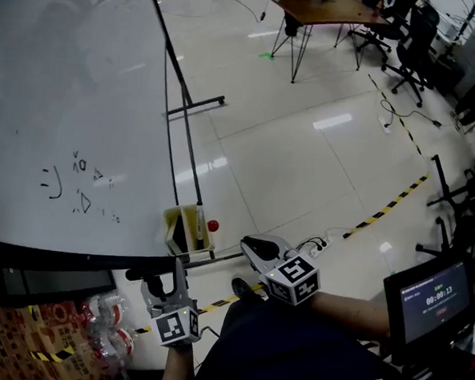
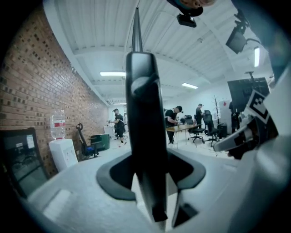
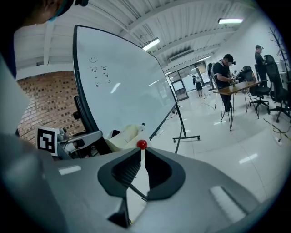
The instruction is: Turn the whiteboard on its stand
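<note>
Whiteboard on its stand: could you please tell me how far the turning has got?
Done: the whiteboard appears tilted on its stand. In hand: the left gripper, jaws open, straddles its dark edge; the right gripper is shut and idle. Remaining: probably withdrawing, unless more turning is wanted.

Big white whiteboard with black frame (image 1: 72, 135) fills the left side and blocks reach there. Its black bottom edge stands between the parted jaws of left gripper (image 1: 168, 276), with a slim gap beside it. Cream marker pouch (image 1: 185, 230) and thin black stand poles (image 1: 182, 117) crowd just ahead of right gripper (image 1: 252, 245), jaws together. Shrink-wrapped water bottles (image 1: 104, 330) sit under the board. Glossy white tile floor (image 1: 303, 165) on the right is open, up to black screen (image 1: 435, 300) and black office chairs (image 1: 411, 43).
</note>
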